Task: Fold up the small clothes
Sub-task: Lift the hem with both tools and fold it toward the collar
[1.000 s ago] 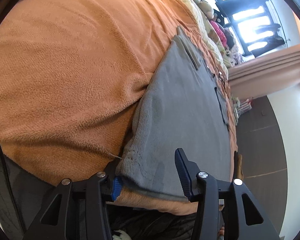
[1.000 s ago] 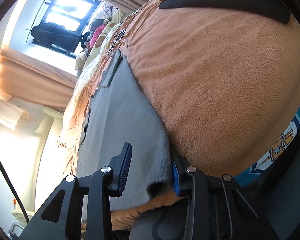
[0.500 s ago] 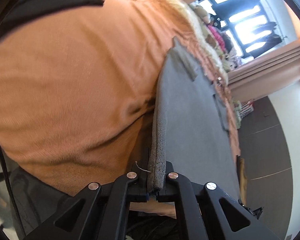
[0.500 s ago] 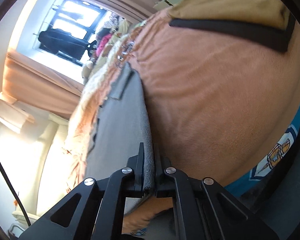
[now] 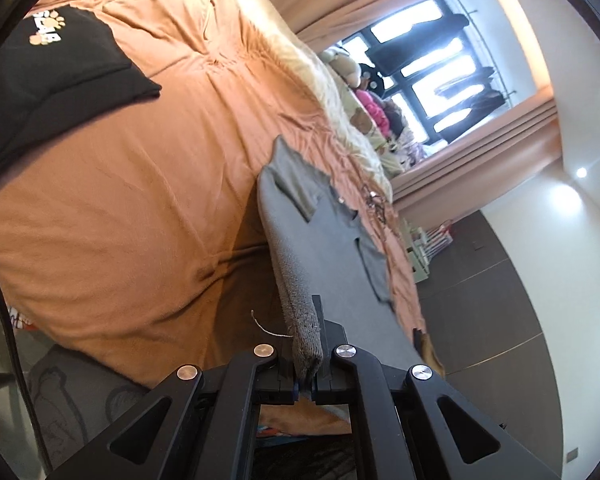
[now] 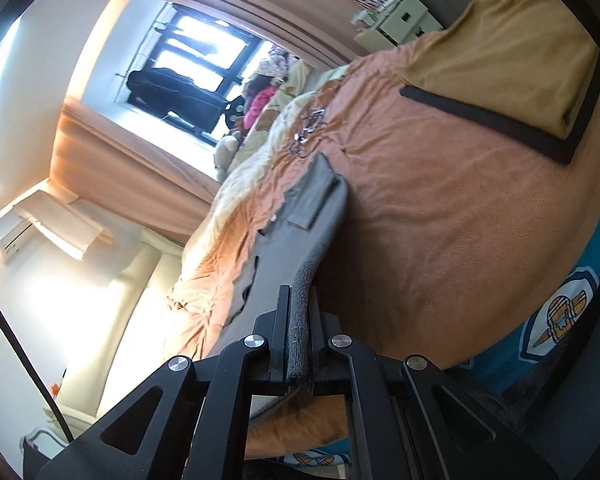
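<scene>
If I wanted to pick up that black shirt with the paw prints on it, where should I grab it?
Probably by its pointed corner, the one that sticks out over the orange blanket. The black shirt lies flat, so its middle gives nothing to pinch. Come in low from the blanket side and slide one finger under that edge. Both grippers are busy: the left gripper and right gripper are shut on the gray shirt.
</scene>
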